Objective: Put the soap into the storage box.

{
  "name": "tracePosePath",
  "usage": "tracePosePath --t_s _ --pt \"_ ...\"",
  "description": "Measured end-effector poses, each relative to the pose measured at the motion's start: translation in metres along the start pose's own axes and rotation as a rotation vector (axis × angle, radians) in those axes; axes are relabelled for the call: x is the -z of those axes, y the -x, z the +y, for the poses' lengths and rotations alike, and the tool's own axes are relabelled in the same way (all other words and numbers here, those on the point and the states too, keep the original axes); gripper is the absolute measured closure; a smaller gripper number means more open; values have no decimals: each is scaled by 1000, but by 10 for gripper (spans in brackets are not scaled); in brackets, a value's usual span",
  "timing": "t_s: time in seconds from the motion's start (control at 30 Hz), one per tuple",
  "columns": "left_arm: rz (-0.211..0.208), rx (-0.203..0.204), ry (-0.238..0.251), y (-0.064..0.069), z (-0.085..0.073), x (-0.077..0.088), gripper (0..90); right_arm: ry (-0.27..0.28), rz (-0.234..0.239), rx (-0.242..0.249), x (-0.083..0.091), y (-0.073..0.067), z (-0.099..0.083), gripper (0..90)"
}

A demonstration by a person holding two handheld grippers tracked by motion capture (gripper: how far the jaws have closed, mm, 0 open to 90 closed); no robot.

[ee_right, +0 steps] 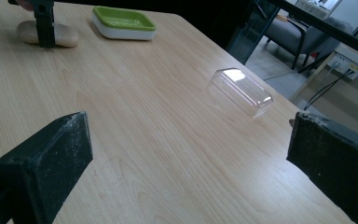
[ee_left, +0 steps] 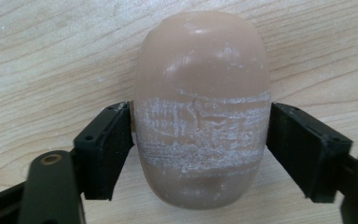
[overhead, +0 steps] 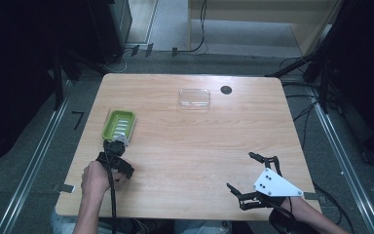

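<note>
Left gripper (ee_left: 200, 144) clamps tan soap bar (ee_left: 200, 107) on table (overhead: 185, 146), near green soap dish (overhead: 119, 125). Right gripper (overhead: 246, 173) jaws spread wide, holding nothing.

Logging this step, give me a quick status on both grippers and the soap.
Left gripper shut on soap bar, on table. Right gripper open, empty. Green dish just ahead, nothing between.
</note>
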State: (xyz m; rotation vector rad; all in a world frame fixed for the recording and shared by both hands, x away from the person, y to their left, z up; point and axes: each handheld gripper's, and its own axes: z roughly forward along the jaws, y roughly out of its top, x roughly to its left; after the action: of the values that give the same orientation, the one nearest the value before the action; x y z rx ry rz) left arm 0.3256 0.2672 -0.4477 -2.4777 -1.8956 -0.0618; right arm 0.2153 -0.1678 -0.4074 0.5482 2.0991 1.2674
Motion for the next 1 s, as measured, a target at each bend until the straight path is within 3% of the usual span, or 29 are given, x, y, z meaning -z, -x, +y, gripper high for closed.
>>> tracePosePath --t_s 0.13,0.57,0.7,1.0 --pt "-8 4 5 -1 -1 0 322 0 1 1 0 0 0 0" --pt "-13 10 7 -1 -1 -2 323 1 -1 -1 0 0 0 0" --pt "3 4 4 1 -1 -3 324 1 0 0 0 0 0 0" --pt "7 8 27 1 -3 -2 331 4 1 -2 0 0 0 0"
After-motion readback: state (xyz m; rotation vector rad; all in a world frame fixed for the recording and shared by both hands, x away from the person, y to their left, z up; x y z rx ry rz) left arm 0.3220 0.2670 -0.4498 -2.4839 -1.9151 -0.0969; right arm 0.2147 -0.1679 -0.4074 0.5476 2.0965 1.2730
